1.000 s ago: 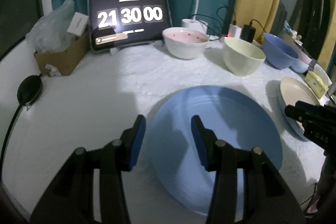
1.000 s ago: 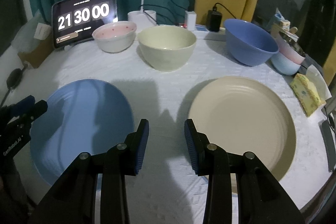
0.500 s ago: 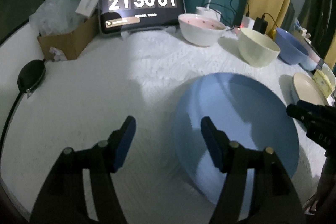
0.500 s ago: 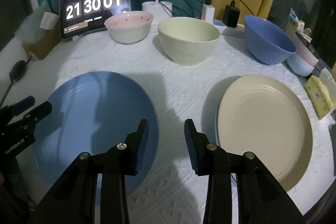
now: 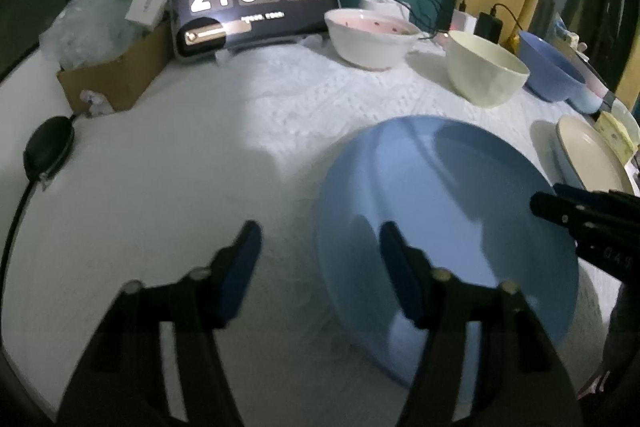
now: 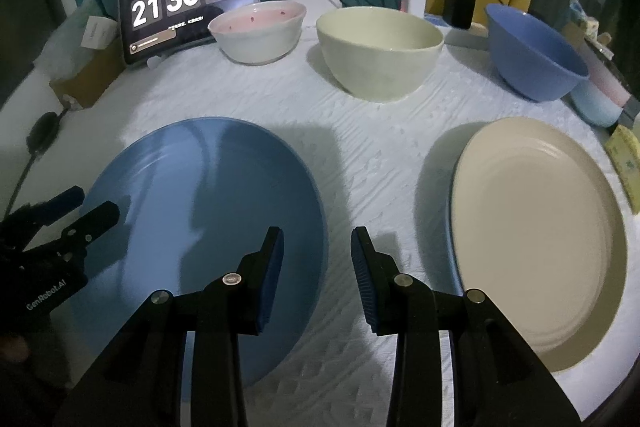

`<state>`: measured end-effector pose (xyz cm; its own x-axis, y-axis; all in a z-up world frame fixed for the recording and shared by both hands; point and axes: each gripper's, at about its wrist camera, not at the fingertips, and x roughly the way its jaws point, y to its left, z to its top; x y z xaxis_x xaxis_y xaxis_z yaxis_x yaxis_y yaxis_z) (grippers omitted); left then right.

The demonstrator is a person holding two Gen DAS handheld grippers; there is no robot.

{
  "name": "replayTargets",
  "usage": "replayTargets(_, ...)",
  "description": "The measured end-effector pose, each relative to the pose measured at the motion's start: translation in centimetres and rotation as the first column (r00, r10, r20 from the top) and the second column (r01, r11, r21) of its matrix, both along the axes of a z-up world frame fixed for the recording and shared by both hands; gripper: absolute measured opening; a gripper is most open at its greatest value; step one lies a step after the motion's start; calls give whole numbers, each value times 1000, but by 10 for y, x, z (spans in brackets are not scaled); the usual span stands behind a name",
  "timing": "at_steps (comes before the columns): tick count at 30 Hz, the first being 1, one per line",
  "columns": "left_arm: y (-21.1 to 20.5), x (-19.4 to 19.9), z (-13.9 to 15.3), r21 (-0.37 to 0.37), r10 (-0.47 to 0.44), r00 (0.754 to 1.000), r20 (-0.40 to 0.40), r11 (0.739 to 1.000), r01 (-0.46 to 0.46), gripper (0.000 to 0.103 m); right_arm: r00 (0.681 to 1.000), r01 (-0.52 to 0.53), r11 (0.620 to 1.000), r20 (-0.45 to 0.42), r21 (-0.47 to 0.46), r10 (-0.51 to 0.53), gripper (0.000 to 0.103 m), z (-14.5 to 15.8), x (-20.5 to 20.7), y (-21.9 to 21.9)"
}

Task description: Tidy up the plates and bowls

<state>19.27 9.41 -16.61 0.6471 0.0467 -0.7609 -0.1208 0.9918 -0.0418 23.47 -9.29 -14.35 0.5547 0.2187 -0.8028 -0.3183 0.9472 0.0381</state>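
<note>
Straddling the left rim of the round, flat blue plate (image 5: 448,227), my left gripper (image 5: 320,259) has one dark finger over the white textured tablecloth (image 5: 240,115) and the other over the plate's surface; its jaws have just been closing from a wider spread, stand moderately apart, and I cannot see either pad pressing the rim. My right gripper (image 6: 318,267) hangs over the plate's right rim, jaws narrowly parted and holding nothing, its left finger above the blue surface and its right above bare cloth. To the right of the blue plate, well apart, lies the round cream ridged plate (image 6: 536,227). Beyond the blue plate stand three bowls in a row: a white bowl with a pink speckled inside (image 6: 258,31), a pale green bowl (image 6: 380,51) and a deep blue bowl (image 6: 532,51). Behind them a tablet clock (image 6: 184,15) glows.
</note>
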Motion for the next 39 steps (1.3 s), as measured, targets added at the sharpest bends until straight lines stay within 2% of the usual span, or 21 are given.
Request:
replayTargets(2, 1, 1, -3, -11, 0, 1000, -13, 1000, 0, 44, 1000, -9, 1000, -3, 2, 9, 37, -1, 0, 2)
replayTargets(5, -2, -1, -2, -2, -8, 1000, -7, 1000, 8, 37, 1000, -26, 1000, -16, 12, 27, 37, -4, -1, 4)
replayTargets(8, -6, -1, -2, -3, -32, 999, -7, 999, 32, 30, 999, -31, 1000, -13, -3, 31, 30, -6, -3, 7)
replayTargets(14, -9, -5, 0, -7, -49, 999, -2, 999, 48, 30, 999, -32, 999, 3, -9, 32, 18, -5, -5, 2)
replayTargets(39, -56, -10, 35, 20, -117, 991, 68, 993, 116, 30, 994, 31, 999, 100, 29, -34, 18, 28, -15, -45)
